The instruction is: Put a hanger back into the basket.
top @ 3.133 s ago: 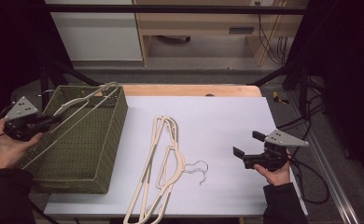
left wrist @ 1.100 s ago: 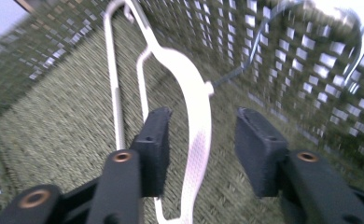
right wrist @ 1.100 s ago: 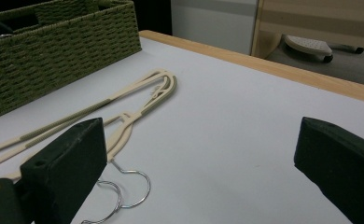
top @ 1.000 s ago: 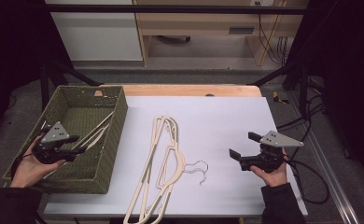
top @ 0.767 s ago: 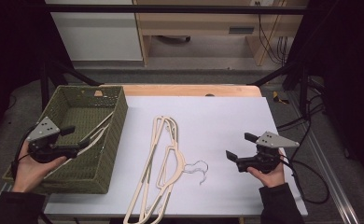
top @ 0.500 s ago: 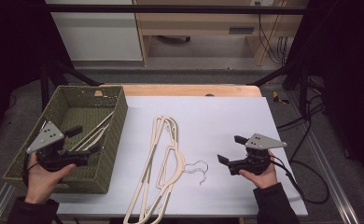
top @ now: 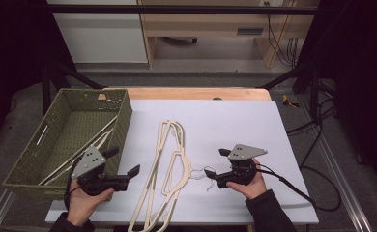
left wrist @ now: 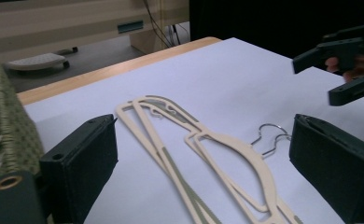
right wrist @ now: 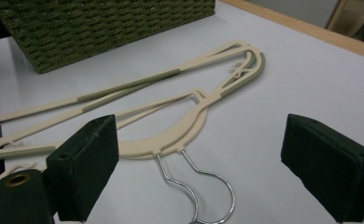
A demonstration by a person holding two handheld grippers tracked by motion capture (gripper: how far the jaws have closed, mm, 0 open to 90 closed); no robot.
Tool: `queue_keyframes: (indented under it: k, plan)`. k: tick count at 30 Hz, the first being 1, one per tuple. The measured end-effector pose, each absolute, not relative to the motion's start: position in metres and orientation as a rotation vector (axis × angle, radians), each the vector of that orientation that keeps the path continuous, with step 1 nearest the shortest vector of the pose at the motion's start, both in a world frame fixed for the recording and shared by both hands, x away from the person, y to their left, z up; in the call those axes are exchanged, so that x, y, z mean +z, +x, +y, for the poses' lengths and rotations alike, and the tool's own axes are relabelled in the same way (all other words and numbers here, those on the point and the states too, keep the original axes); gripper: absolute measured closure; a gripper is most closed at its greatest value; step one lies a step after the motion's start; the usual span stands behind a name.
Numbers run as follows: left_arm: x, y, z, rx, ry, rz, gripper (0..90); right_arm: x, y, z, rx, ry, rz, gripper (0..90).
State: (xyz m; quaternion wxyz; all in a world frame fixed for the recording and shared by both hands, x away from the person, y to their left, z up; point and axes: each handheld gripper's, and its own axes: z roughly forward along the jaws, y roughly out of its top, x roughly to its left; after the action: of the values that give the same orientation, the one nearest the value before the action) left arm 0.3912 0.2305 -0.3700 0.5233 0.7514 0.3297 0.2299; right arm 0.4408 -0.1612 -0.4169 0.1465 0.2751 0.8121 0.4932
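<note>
— So, where are the hangers point(top: 169, 169)?
— Mid-table, hooks point(top: 207, 175) pointing to three o'clock, just before the right gripper point(top: 214, 167), whose spread jaws have been narrowing, empty.
— And the left gripper point(top: 124, 164)?
— At nine o'clock beside the basket point(top: 123, 113), jaws just opened, nothing between.

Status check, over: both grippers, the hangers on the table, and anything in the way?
Left gripper and right gripper open, empty, jaws just moving. Cream hangers stacked flat on white table, between them. Green basket left; path clear.

A: How is the lighting?
B: Even overhead light on the white table point(top: 235, 121); its surroundings fall to near black. Shadows are soft and faint.
A: Any blur?
B: The nearest jaws look soft in both gripper views; the high view is slightly grainy.
</note>
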Motion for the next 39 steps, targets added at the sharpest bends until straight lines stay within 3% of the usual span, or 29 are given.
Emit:
queue_keyframes:
  k: [12,28,39]
  plan:
    - [-0.405,0.390,0.210,0.485,1.860,0.770,8.1,-0.448,0.447,-0.133,1.328,0.771,2.471,23.0]
    - [-0.421,0.396,0.202,0.423,1.908,0.787,7.5,-0.472,0.458,-0.116,1.211,0.690,2.627,63.7]
    - [-0.428,0.399,0.198,0.398,1.943,0.783,7.5,-0.480,0.465,-0.105,1.135,0.565,2.701,83.3]
